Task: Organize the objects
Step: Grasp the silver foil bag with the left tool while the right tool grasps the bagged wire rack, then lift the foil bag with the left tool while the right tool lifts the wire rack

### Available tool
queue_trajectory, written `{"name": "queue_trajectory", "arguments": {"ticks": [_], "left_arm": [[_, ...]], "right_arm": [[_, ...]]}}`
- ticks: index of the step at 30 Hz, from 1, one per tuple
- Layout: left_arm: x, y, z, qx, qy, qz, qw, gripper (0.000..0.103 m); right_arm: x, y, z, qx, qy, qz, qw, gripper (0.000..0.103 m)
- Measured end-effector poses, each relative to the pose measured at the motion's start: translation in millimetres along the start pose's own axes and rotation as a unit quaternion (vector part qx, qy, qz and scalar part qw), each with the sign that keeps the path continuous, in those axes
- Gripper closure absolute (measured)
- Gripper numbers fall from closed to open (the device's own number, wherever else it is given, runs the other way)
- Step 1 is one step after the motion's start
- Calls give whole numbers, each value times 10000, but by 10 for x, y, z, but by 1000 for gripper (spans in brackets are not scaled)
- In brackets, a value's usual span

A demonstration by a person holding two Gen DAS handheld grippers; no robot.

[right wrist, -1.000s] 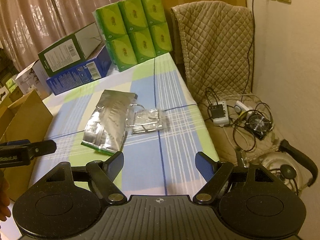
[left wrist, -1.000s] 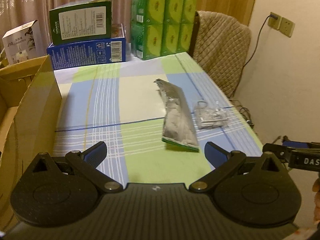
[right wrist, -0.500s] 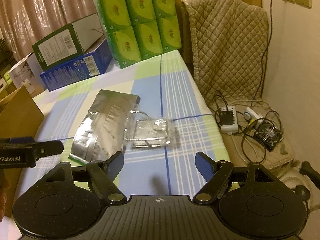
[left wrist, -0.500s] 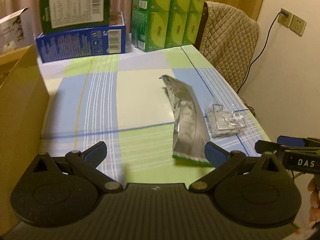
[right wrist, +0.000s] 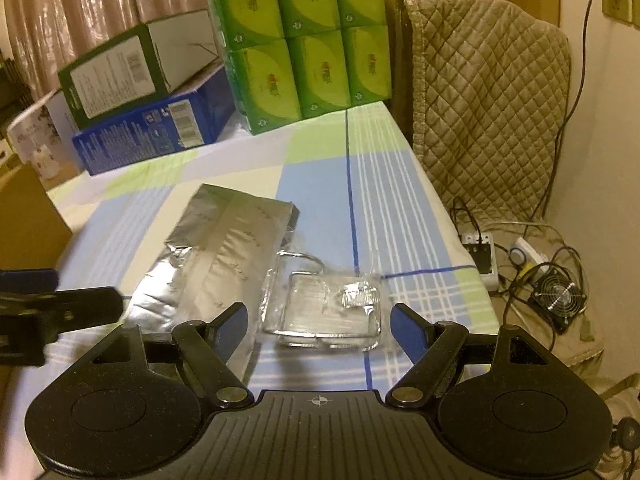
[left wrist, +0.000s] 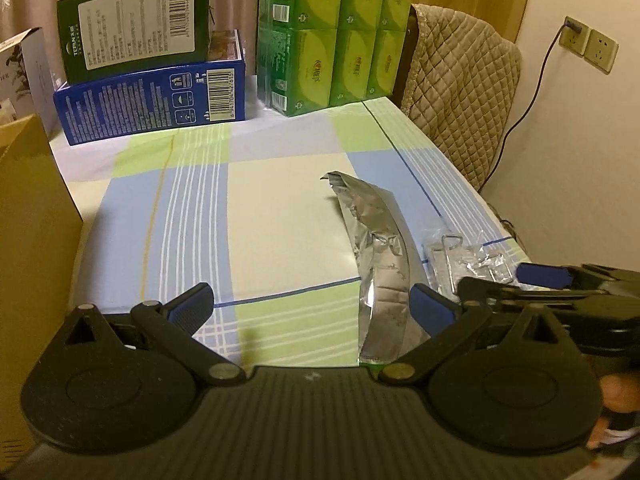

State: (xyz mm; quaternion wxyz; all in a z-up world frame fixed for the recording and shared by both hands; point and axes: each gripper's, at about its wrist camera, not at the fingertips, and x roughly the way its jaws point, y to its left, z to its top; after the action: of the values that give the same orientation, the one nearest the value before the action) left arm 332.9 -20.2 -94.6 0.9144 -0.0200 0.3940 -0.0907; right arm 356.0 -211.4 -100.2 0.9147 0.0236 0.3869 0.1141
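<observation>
home | checked tablecloth [left wrist: 280, 208]; quilted chair cover [right wrist: 480, 92]; curtains [right wrist: 100, 8]

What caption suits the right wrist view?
Open right gripper poised over clear packet beside silver foil pouch on checked tablecloth.

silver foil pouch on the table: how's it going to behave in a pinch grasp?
The foil pouch looks creased and flat, so probably light and floppy; it will likely sag if lifted by one end. Its glossy skin may slip between pads. Lying flat on the tablecloth, an edge may be hard to catch.
</observation>
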Motion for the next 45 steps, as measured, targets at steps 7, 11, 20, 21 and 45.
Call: {"name": "queue_trajectory", "arguments": {"ticks": [7,11,20,21,45], "left_arm": [[44,44,-24,-154,87,-77,9998,1],[47,61,-23,-229,79,-122,9996,1],[63,53,-41,-260,107,-153,9995,1],[66,42,-39,-230,109,-181,9995,1],[229,-225,-88,60,599,-836,9947,71]], "right_arm": [[179,2,23,-47,45,-187,9998,24],[221,-27,23,-34,51,-155,9999,24],[161,-92,1,-84,116,-99,9998,37],[141,-125,-8,-15,133,-107,9999,37],[-245,-161,-261,-13,295,89,9995,37]]}}
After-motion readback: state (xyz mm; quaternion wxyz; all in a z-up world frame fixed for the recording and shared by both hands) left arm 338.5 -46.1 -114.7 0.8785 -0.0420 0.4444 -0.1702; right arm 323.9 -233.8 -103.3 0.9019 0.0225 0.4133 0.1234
